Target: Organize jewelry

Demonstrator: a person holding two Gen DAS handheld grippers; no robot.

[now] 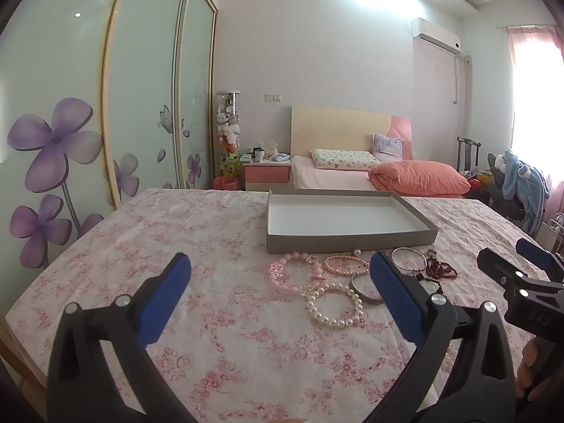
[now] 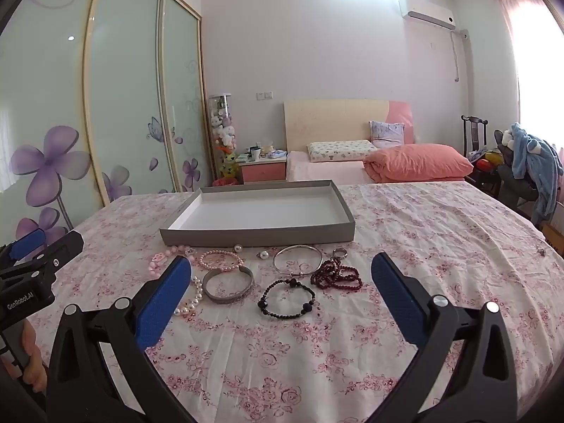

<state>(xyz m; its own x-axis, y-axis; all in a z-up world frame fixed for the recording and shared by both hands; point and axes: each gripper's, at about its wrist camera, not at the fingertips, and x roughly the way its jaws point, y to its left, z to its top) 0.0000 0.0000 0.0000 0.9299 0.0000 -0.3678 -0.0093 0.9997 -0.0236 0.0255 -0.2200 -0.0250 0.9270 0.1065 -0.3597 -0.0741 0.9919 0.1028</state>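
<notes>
Grey box (image 2: pixel 257 236) at table middle | both claws agape, empty

**Both grippers wide open, nothing held**

I find my left gripper (image 1: pixel 280 275) with its jaws spread to their full width, the blue pads (image 1: pixel 165 299) facing one another across a clear gap, nothing between them. It points forward and tilts somewhat downward. My right gripper (image 2: pixel 280 275) stands the same: jaws fully apart, blue pads (image 2: pixel 398 299) bare, tilted down to a like degree. The two sit side by side and apart, each showing at the edge of the other's view. Bare fingers (image 2: pixel 30 359) of my left hand grip the left handle; part of my right hand (image 1: pixel 530 370) shows on the right one.
</notes>
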